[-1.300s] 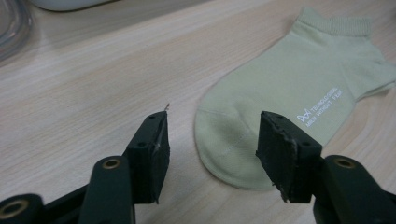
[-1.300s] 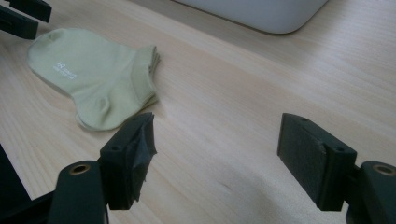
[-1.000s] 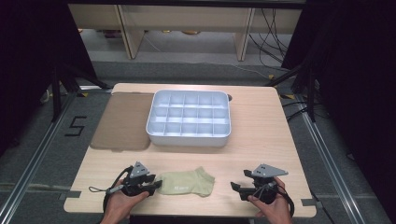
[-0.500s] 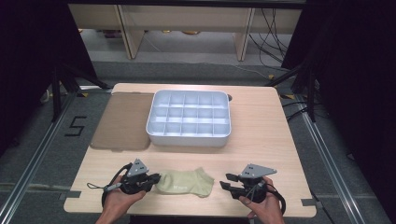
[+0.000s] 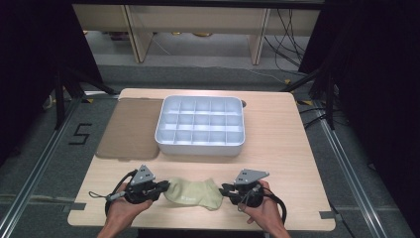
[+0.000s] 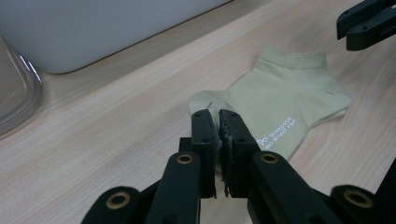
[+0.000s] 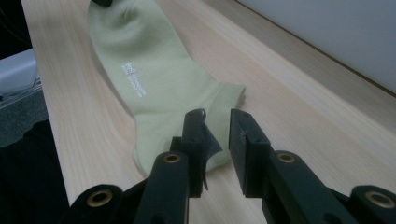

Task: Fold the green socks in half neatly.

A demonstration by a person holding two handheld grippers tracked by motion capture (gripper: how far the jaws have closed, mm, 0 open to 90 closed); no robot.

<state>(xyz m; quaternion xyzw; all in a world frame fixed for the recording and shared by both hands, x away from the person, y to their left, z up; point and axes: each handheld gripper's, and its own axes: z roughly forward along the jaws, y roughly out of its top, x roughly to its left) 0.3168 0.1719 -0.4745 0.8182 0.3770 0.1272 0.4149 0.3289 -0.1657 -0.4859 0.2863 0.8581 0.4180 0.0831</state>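
A pale green ankle sock [image 5: 192, 193] lies flat near the table's front edge, between my two grippers. My left gripper [image 5: 166, 187] is at its toe end. In the left gripper view its jaws [image 6: 218, 114] have just closed and now pinch the edge of the sock's toe [image 6: 280, 102]. My right gripper [image 5: 224, 189] is at the cuff end. In the right gripper view its jaws [image 7: 218, 116] have been closing but still stand a little apart. The sock's cuff [image 7: 219, 100] lies between them on the wood.
A white compartment tray [image 5: 200, 148] stands mid-table behind the sock, a short way off. A brown flat mat [image 5: 130, 129] lies to its left. The table's front edge [image 5: 198, 227] runs just below both hands.
My right gripper has slid left up to the sock's cuff and its jaws have narrowed. My left gripper's jaws have shut on the toe.
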